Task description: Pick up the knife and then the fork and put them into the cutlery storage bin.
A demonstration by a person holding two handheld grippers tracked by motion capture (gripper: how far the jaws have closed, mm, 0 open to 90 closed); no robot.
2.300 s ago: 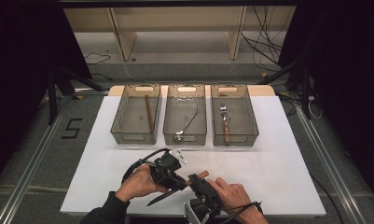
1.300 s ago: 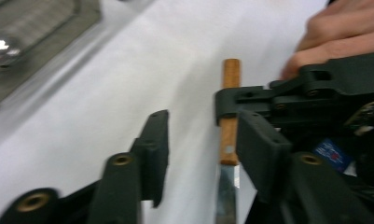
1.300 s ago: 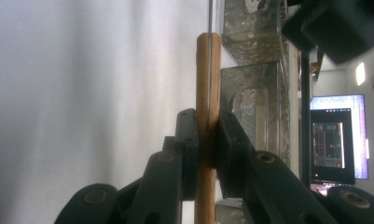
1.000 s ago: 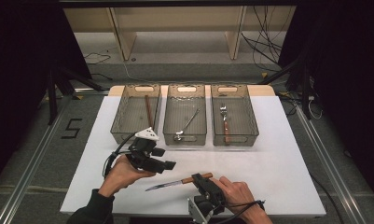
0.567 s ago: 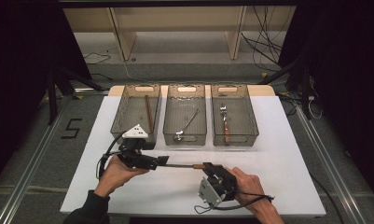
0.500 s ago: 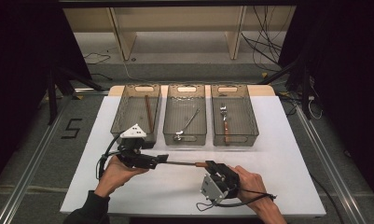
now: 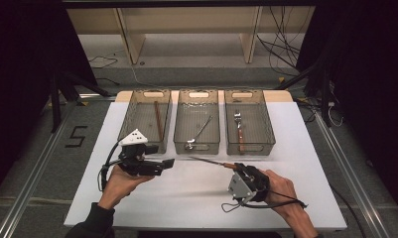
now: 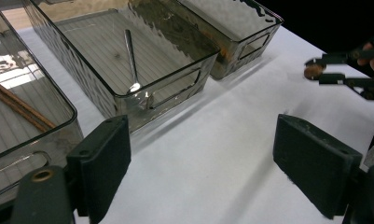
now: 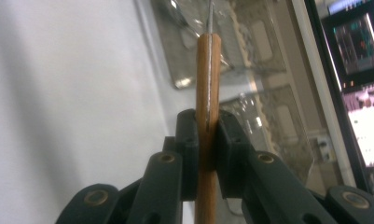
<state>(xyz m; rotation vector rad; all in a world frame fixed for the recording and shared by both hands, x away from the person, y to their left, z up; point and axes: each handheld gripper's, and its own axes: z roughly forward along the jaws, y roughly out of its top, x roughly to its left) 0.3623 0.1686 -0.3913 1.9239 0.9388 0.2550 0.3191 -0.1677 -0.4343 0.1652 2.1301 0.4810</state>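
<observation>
Sorting cutlery seems to be the job in hand, so I note the layout from biggest to smallest. Dark room all round, black curtains at both sides, a pale wooden frame and loose cables on the grey floor beyond the far edge. My counter (image 7: 286, 198) is covered in a plain white sheet, bare apart from three things at the far side.

Those are three smoky clear bins in a row. Left bin (image 7: 131, 119) holds brown chopsticks (image 7: 158, 121), middle bin (image 7: 179, 124) a spoon (image 7: 199, 133), right bin (image 7: 266, 124) a fork (image 7: 239, 128) with a brown handle. One kind per bin, which I read as the reason for the spacing: each piece has its own home.

Right tool (image 7: 240, 171) is clamped on the wooden handle of a knife (image 7: 214, 163); in the right gripper view the jaws pinch the handle (image 9: 208, 84) from both sides, handle running straight out along the jaws. Blade points toward the bins, held off the sheet, just short of the gap between the middle and right bins. Gripping low on the handle keeps the blade clear, I judge.

Left tool (image 7: 169, 162) is spread wide and holds nothing; in the left gripper view its pads (image 8: 105, 163) stand far apart over bare sheet near the front of the middle bin. It sits apart from the knife, out of the way.

No bin holds a knife, so I cannot tell which is its home.
</observation>
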